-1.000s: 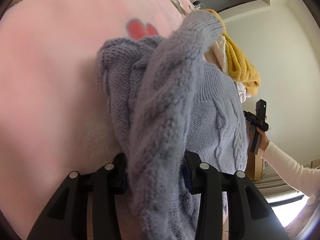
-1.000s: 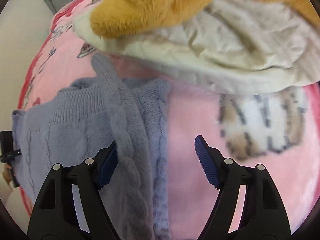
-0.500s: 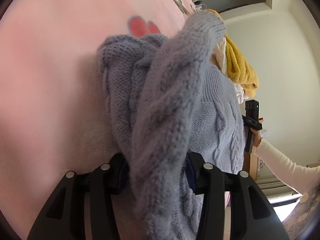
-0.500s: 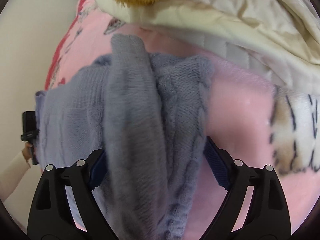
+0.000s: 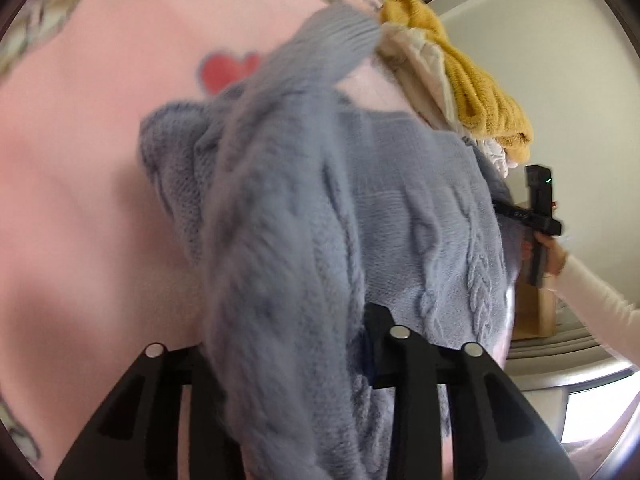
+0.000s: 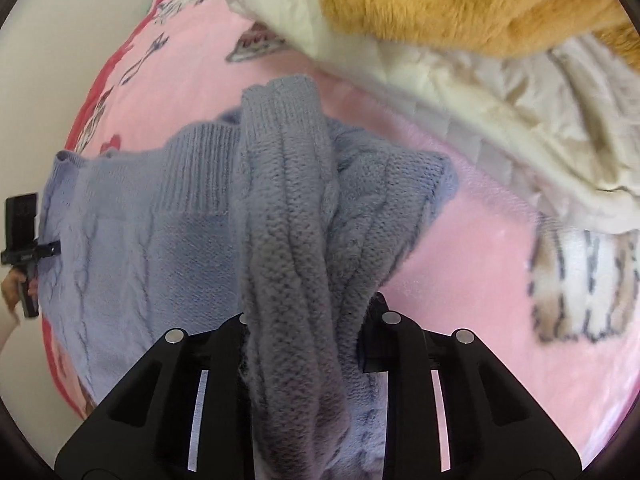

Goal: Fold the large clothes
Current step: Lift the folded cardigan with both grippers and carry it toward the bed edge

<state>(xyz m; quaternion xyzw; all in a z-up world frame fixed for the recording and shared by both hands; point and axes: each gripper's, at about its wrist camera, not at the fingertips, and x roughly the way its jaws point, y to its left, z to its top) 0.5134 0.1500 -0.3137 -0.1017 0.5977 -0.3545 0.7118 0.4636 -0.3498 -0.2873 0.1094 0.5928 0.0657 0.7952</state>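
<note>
We have the sweater [image 5: 420, 216] lying on the pink blanket [image 5: 80, 160], body spread flat, cable-knit side up. It's grey-blue, chunky knit.

Left gripper [image 5: 288, 344]: jaws closing, a thick bunch of sweater between them. Fabric fills the whole gap and drapes over the left finger, so we read it as clamped on the sweater. The sleeve [image 5: 336, 36] runs up and away from the jaws, ribbed cuff at the far end, near the clothes pile.

Right gripper [image 6: 308, 336]: jaws also closing, and a rolled sleeve plus a fold of the body is pinched between them. Fabric presses against both fingers; clamped on the sweater too. The ribbed cuff in this view [image 6: 280, 100] points towards the pile at the far edge of the blanket.

From the left wrist view we see the other handheld unit at the sweater's right edge, held by a hand [image 5: 554, 252] in a white sleeve [image 5: 600, 304]. From the right wrist view the same holds mirrored at the sweater's left edge.

Pile at the blanket's far edge: mustard knit [image 6: 460, 4] on top of a cream quilted garment [image 6: 520, 120]. Just beside the sweater; whether they touch, we cannot tell.

Blanket print: red heart [image 5: 224, 70] just beyond the sweater's left shoulder, striped cat [image 6: 580, 280] to the right of the right gripper.
</note>
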